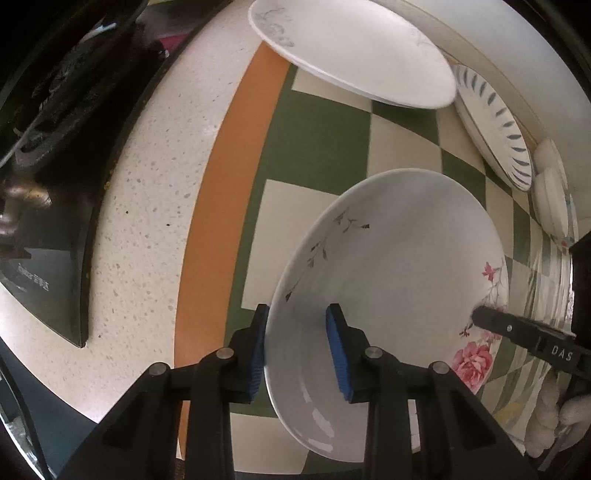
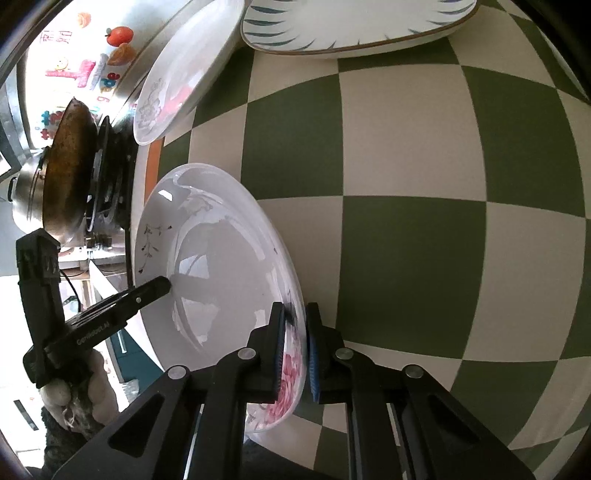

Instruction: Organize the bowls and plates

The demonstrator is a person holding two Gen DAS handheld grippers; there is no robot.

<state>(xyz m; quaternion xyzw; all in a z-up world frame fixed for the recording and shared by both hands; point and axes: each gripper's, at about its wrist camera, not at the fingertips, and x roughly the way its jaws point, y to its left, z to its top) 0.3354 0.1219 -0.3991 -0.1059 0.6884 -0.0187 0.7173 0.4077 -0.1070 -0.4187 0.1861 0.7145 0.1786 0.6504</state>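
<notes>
Checked cloth (image 2: 406, 166) on the tabletop serves as landmark. Task judged early: dishes lie scattered on the cloth, none visibly stacked.

Largest, the floral plate (image 1: 399, 266): white, glossy, shallow, pink roses on one rim and thin grey sprigs opposite; near the cloth's orange-bordered edge, tilted.

Blue-striped plate (image 2: 351, 26) and white plate (image 2: 173, 96) at the cloth's far side, apart from each other.

Left hand-held gripper (image 1: 297, 350): blue pads clenched across the floral plate's sprig rim. Right hand-held gripper (image 2: 295, 354): clamped on the rose rim.
</notes>
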